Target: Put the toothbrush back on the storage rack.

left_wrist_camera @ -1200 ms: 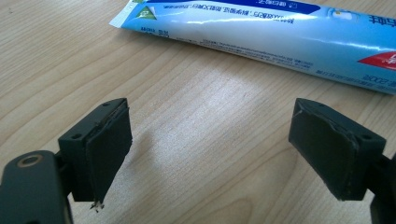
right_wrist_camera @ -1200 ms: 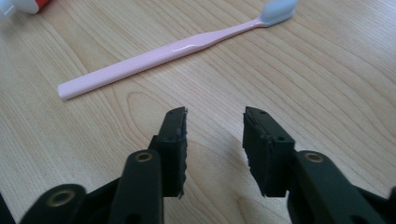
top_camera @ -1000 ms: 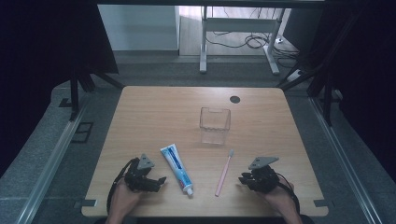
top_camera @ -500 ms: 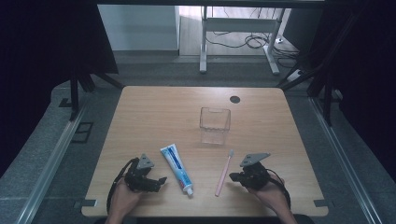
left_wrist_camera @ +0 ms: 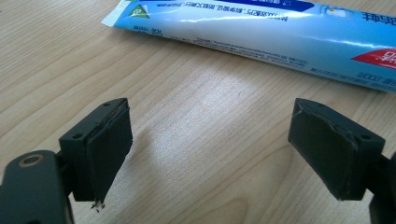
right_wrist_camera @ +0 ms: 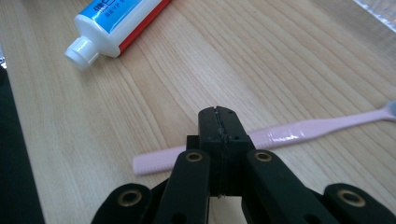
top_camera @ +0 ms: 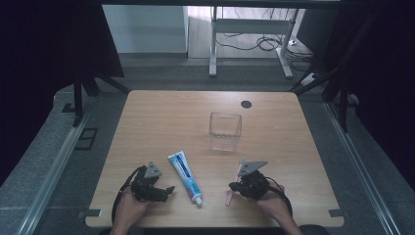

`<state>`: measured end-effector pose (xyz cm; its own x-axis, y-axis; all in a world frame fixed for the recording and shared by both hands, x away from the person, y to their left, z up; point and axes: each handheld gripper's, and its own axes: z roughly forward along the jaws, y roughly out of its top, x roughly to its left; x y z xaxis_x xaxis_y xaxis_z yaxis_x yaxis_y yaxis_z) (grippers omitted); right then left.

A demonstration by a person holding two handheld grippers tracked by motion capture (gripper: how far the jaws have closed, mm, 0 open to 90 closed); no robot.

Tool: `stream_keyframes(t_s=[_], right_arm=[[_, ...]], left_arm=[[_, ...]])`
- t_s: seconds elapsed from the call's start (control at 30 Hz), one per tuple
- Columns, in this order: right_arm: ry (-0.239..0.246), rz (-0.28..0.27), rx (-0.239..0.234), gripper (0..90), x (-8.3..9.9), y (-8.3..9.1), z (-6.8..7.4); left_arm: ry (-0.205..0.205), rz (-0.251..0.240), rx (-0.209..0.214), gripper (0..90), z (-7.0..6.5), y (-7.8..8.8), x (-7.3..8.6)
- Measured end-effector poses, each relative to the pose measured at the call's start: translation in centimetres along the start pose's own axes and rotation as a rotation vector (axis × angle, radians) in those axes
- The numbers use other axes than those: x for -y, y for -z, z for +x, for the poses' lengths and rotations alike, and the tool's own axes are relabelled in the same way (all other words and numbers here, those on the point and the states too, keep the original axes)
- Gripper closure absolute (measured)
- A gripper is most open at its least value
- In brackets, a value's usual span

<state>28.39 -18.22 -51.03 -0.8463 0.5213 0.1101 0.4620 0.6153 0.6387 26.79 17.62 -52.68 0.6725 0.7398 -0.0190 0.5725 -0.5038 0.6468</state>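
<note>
Toothpaste tube (left_wrist_camera: 261, 39) — small printed characters, none clearly legible.

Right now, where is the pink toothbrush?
In the high view, the pink toothbrush lies near the table's front edge, between the toothpaste tube and the right tongs.

I see the pink toothbrush (right_wrist_camera: 289, 132) lying flat on the wooden table, its handle end toward my near edge and its head (top_camera: 242, 160) pointing away toward the far side, slightly tilted off square. It is slim and plain pink, with a glossy patch midway along the handle. I also have the toothpaste tube (top_camera: 185, 176) flat on the table, well to its left, white cap toward me, blue and white body with a red stripe.
</note>
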Motion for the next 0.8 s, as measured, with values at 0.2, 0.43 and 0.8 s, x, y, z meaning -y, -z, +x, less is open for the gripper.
stream_keyframes(t_s=[0.2, 0.43, 0.8], right_arm=[[0.0, 0.022, -0.002, 89.9, -0.3, -1.1, 0.2], [-0.002, 0.05, -0.001, 89.8, 0.1, -1.2, 0.2], [-0.05, 0.065, 0.03, 89.8, 1.7, 0.5, -1.1]], left_arm=[[0.004, 0.0, -0.001, 13.8, 0.0, 0.1, 0.0], [0.026, -0.002, 0.005, 13.9, 0.0, 0.1, -0.1], [0.013, 0.004, 0.009, 13.9, -0.1, 0.0, -0.1]])
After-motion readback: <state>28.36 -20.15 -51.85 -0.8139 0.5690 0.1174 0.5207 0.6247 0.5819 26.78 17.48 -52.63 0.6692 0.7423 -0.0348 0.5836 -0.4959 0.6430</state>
